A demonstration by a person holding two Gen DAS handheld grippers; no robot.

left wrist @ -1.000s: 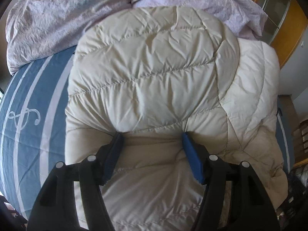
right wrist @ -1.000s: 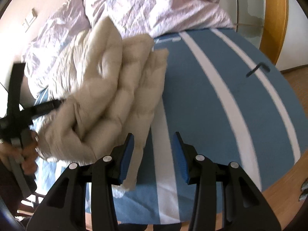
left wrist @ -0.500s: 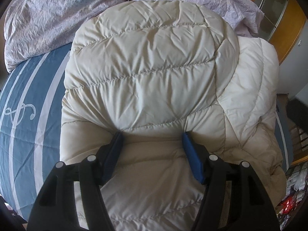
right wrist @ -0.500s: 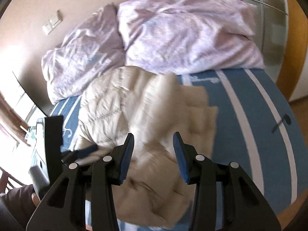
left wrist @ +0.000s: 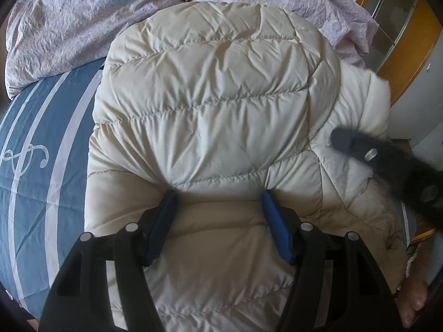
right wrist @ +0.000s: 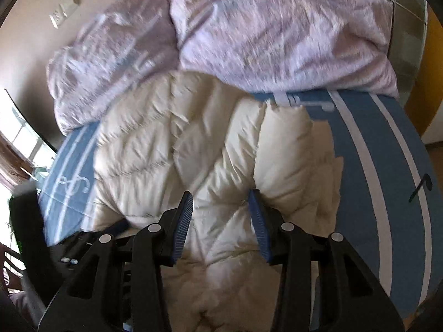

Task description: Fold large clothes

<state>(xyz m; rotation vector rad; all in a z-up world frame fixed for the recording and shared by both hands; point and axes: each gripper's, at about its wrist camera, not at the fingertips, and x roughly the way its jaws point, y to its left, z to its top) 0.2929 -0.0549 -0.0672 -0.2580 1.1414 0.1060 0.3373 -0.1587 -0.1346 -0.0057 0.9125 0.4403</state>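
Landmark: the cream quilted puffer jacket [left wrist: 216, 105], spread on the bed.

Left wrist view, left to right:
- Blue bedspread [left wrist: 36, 149] with white stripes and a scroll motif lies left of the jacket, under its edge.
- Two lilac crumpled pillows [left wrist: 83, 19] sit beyond the jacket's far end, touching it.
- Left gripper [left wrist: 218, 210] points steeply down onto the jacket's near half. A broad bulge of padding fills the span between its blue pads [left wrist: 277, 232], and both pads press into the fabric: clenched on a thick fold of the jacket.
- Right of that bulge, a folded-in sleeve panel lies over the jacket body.
- Right gripper [left wrist: 360, 149] comes in blurred over the jacket's right edge; from here I cannot tell how its jaws stand.
- A bare hand [left wrist: 415, 296] shows at the lower right, beside the jacket's near corner.
- Orange wood door frame [left wrist: 409, 44] stands beyond the jacket's far right.

Right wrist view, left to right:
- Left gripper's dark body sits at the jacket's left near edge, partly hidden.
- Jacket [right wrist: 193, 152] fills the centre, blurred.
- Right gripper [right wrist: 220, 207] is over the jacket's right half with jaws part-way apart; padding sits between the pads, the right pad touching a puffed ridge. Whether it truly grips I cannot tell.
- Striped bedspread [right wrist: 387, 166] is bare to the jacket's right.
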